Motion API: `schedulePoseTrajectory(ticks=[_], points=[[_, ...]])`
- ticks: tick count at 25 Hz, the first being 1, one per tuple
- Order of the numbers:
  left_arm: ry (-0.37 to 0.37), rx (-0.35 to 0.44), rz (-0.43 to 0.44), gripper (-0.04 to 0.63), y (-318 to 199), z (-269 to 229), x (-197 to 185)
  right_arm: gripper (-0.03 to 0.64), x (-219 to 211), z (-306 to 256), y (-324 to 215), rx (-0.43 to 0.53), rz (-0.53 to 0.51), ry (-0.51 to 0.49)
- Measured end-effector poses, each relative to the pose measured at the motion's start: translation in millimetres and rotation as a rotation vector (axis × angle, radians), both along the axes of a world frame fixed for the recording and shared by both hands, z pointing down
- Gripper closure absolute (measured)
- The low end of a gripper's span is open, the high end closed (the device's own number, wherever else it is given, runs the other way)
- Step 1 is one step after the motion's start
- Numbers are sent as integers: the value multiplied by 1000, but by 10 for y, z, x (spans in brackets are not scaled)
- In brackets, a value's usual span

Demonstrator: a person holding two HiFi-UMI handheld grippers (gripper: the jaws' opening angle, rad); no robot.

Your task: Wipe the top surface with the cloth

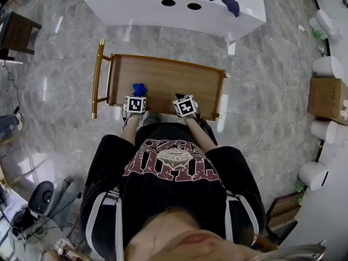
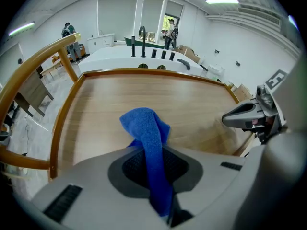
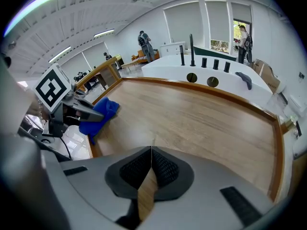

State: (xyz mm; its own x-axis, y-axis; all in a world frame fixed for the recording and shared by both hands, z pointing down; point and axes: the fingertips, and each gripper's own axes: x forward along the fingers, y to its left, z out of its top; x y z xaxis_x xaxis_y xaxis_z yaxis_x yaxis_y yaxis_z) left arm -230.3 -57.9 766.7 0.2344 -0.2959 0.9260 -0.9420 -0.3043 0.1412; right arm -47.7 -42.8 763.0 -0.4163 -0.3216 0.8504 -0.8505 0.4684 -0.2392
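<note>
The left gripper (image 2: 159,163) clamps 1 end of the soft blue terry cloth (image 2: 144,124), probably light and floppy, above the brown wooden cart top (image 2: 192,99). The right gripper (image 3: 151,153) has its jaws closed, empty.

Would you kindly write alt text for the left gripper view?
The left tongs grip a blue cloth over the near edge of a wooden cart top. The right tongs hover at right; a white counter stands beyond.

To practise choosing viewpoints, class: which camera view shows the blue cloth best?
The left gripper view: the blue cloth fills the centre, clamped by the left gripper above the wooden top. The head view shows only a small blue patch; the right gripper view shows it sideways, partly hidden.
</note>
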Motion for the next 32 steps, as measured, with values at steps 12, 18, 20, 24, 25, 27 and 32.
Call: schedulePoseTrajectory(ticks=[12, 18, 20, 24, 25, 27, 32], points=[[26, 13, 58, 499, 94, -12, 605, 599, 486, 35, 265, -6, 48, 13], [34, 7, 90, 499, 175, 24, 901, 600, 709, 39, 435, 2, 97, 8], [35, 9, 107, 499, 181, 13, 986, 600, 782, 51, 489, -2, 120, 11], [46, 0, 142, 499, 243, 22, 1154, 600, 874, 51, 578, -9, 156, 4], [49, 0, 151, 499, 252, 23, 1194, 600, 892, 58, 593, -9, 162, 3], [52, -1, 168, 499, 270, 31, 1282, 599, 936, 73, 610, -5, 176, 1], [64, -18, 224, 499, 348, 42, 1507, 600, 1059, 56, 656, -2, 206, 7]])
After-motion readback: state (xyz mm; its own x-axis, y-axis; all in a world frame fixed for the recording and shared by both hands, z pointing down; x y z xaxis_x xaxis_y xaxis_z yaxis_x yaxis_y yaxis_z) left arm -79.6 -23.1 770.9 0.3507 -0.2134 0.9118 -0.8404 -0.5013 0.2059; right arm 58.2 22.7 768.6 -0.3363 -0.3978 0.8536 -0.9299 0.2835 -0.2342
